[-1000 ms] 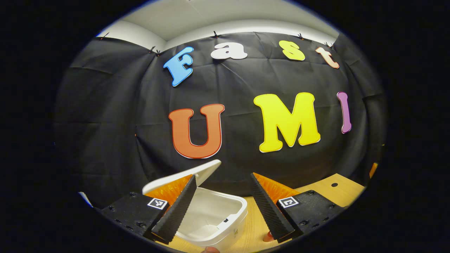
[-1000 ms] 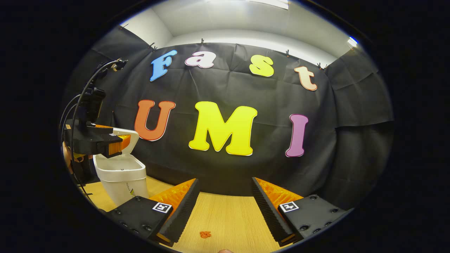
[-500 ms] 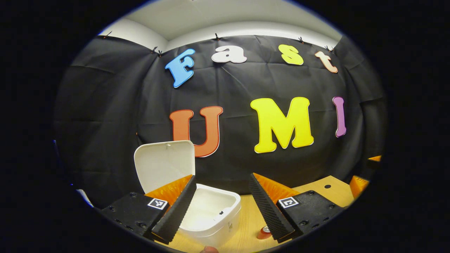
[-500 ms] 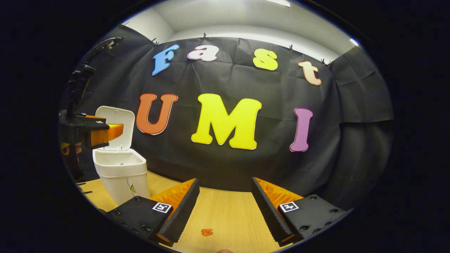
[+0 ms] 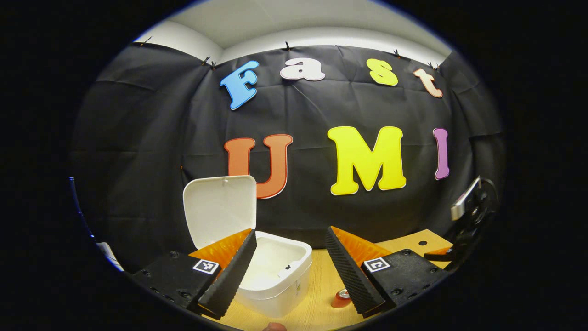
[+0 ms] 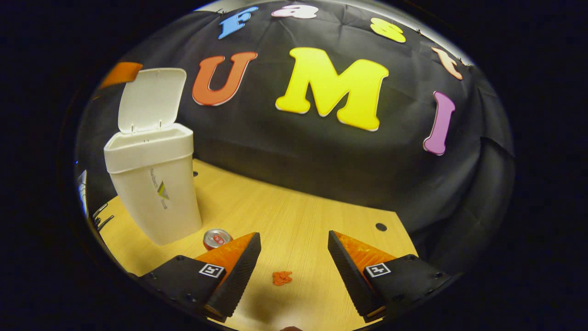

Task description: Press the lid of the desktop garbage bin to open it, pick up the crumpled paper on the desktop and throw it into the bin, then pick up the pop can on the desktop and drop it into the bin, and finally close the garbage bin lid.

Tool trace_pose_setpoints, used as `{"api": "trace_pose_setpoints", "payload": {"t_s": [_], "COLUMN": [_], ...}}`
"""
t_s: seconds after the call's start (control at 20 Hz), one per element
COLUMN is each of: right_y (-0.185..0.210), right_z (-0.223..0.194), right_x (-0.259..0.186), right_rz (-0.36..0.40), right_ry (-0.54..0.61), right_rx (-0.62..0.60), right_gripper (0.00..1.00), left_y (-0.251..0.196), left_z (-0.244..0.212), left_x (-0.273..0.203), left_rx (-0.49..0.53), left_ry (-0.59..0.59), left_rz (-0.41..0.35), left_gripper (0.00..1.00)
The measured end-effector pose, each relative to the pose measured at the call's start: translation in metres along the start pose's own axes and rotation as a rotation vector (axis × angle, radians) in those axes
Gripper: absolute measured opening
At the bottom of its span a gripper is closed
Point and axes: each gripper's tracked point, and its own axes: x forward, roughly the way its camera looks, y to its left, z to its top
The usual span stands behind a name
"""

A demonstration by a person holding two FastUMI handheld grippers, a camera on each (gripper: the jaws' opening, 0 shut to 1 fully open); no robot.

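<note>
Both our grippers hang wide open, holding nothing: left gripper (image 5: 294, 269) above the bin (image 6: 154, 193), right gripper (image 6: 294, 271) over the desk (image 6: 294, 220). Just before the right one, a small orange scrap (image 6: 282, 277). Can (image 6: 217, 238) stands just beside the bin's base. Lid (image 6: 149, 99) upright, open.

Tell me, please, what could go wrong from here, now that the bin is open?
The crumpled paper is small and flat on the desktop; the right gripper, jaws open, might pinch short. The pop can stands close to the bin, so reaching there might nudge either. The raised lid could get bumped.
</note>
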Motion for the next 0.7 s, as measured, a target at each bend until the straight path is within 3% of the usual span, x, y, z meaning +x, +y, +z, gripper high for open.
{"api": "trace_pose_setpoints", "payload": {"t_s": [0.3, 0.7], "right_y": [0.011, 0.013], "right_z": [-0.072, -0.127], "right_x": [0.04, 0.071], "right_rz": [0.047, 0.091], "right_ry": [0.332, 0.631], "right_rx": [0.037, 0.172], "right_gripper": [0.96, 0.96], "left_y": [0.004, 0.006], "left_z": [0.0, -0.01], "left_x": [-0.006, -0.005], "left_rx": [0.008, -0.025], "left_ry": [0.003, 0.041], "left_rz": [0.008, 0.005], "left_gripper": [0.98, 1.0]}}
